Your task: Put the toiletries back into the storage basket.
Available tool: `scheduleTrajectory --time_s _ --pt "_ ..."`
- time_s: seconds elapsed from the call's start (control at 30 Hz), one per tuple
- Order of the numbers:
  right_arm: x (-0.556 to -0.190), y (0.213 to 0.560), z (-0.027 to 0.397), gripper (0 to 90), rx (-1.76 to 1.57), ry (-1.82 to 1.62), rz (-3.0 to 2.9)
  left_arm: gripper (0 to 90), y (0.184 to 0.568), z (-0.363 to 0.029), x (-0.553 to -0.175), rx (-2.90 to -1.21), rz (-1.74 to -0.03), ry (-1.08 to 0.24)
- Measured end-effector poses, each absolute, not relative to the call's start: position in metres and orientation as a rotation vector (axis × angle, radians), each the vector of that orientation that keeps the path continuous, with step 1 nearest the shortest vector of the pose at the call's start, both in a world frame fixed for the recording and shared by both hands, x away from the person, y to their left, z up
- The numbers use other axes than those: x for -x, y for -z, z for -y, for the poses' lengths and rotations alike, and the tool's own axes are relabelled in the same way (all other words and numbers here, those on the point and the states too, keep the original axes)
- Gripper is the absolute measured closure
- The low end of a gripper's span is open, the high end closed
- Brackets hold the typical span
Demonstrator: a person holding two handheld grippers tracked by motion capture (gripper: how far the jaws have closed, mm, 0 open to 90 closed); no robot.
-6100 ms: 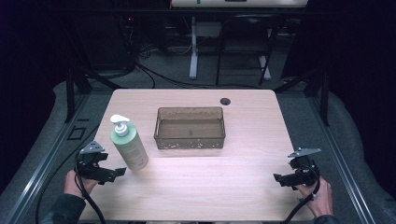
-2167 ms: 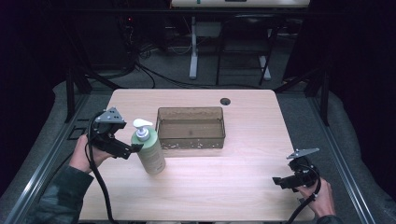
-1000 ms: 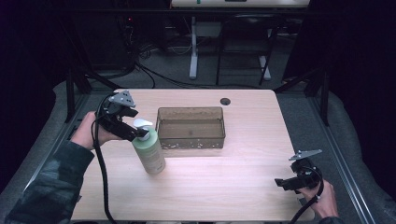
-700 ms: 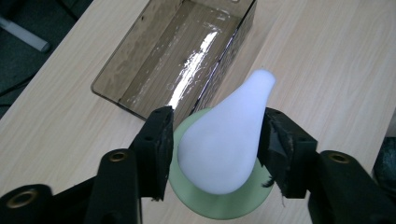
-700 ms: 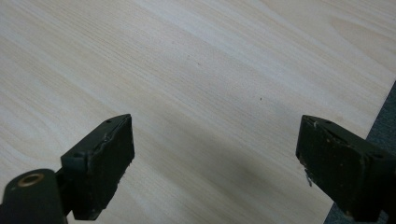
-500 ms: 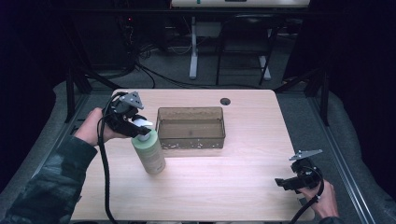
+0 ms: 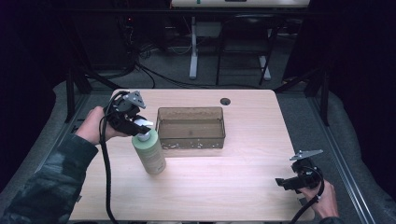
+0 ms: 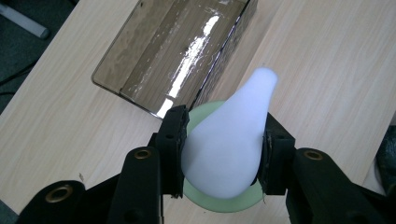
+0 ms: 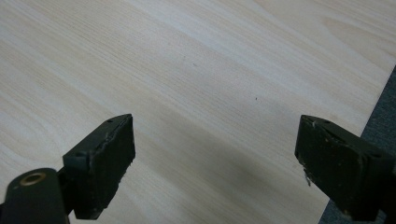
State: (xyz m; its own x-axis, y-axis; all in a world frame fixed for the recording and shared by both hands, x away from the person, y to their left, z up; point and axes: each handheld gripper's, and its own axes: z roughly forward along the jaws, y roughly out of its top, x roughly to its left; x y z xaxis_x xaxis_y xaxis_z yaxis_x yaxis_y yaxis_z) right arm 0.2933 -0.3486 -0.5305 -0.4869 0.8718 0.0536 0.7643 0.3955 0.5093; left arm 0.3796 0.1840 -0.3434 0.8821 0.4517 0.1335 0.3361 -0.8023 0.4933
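**Pump head of green bottle clamped by left gripper**

A pale green bottle (image 7: 149,153) is seen standing upright on the wooden table (image 7: 233,186), on its left half, just beside the near left corner of a shallow, translucent brown tray (image 7: 190,127). The bottle's body is smooth, rounded and unlabelled on the visible side, and it is topped by a white pump head (image 8: 229,140). From above, in the left gripper view, the pump head appears as a matte white teardrop, broad at the collar and tapering to a blunt spout that is pointed away from the gripper; a ring of the green shoulder is visible beneath it.

The left gripper (image 8: 220,156) has just been closing, and its two black jaws are now pressed against either side of the pump head's broad part. It is held over the bottle's top from the left.

The right gripper (image 9: 212,161) is kept low at the near right corner of the table, well apart from the bottle, its jaws spread wide with only bare wood between them.
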Motion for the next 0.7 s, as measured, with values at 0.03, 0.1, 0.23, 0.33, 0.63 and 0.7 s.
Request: scheduleTrajectory --time_s 0.03,0.1,0.23,0.33,0.63,0.7 --pt "-0.2933 0.5303 0.3486 11.6 -1.451 -0.71 -2.429 60.7 0.3428 -0.1839 -0.3801 -2.593 -0.572 -0.338" --pt "-0.2934 0.5301 0.3488 11.5 -1.449 -0.713 -2.423 60.8 0.3425 -0.1834 -0.3803 -2.594 -0.581 -0.335" --pt "-0.2929 0.5295 0.3497 11.6 -1.445 -0.709 -2.415 61.2 0.3421 -0.1828 -0.3797 -2.602 -0.575 -0.338" --pt "-0.2924 0.529 0.3498 11.7 -1.441 -0.705 -2.413 61.5 0.3411 -0.1827 -0.3791 -2.613 -0.571 -0.33" --pt "-0.2921 0.5281 0.3497 11.7 -1.442 -0.705 -2.405 62.1 0.3387 -0.1809 -0.3793 -2.649 -0.554 -0.315" --pt "-0.2916 0.5269 0.3495 11.7 -1.438 -0.708 -2.403 62.2 0.3381 -0.1798 -0.3788 -2.657 -0.551 -0.311"
